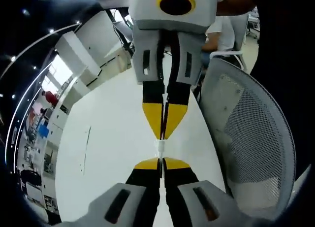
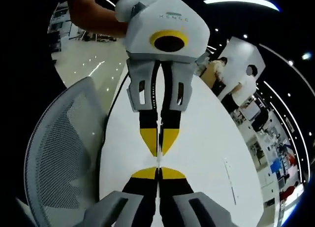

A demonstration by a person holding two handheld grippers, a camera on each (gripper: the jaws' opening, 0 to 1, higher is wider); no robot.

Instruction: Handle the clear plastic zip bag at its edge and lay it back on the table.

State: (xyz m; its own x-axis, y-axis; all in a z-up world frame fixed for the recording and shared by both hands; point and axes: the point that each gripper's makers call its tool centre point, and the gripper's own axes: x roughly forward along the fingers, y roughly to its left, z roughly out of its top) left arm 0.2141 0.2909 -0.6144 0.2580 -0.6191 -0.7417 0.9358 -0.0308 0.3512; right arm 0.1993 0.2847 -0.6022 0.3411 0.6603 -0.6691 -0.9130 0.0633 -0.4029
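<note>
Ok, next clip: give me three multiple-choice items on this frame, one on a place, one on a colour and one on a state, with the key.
1. Where is the right claw relative to the left claw?
A. Tip to tip, facing it
B. Side by side, pointing the same way
C. Lying flat on the floor

2. What colour are the claw tips?
A. Red
B. Yellow
C. Green

3. How do the left claw's jaws stand?
A. Wide open
B. Shut on a mug
C. Shut on the thin edge of the clear plastic zip bag

Key:
1 A: the two claws meet nose to nose above the white table.
2 B: both views show yellow tips on black fingers.
3 C: the jaws are closed, and a clear strip runs between the two sets of tips.
</note>
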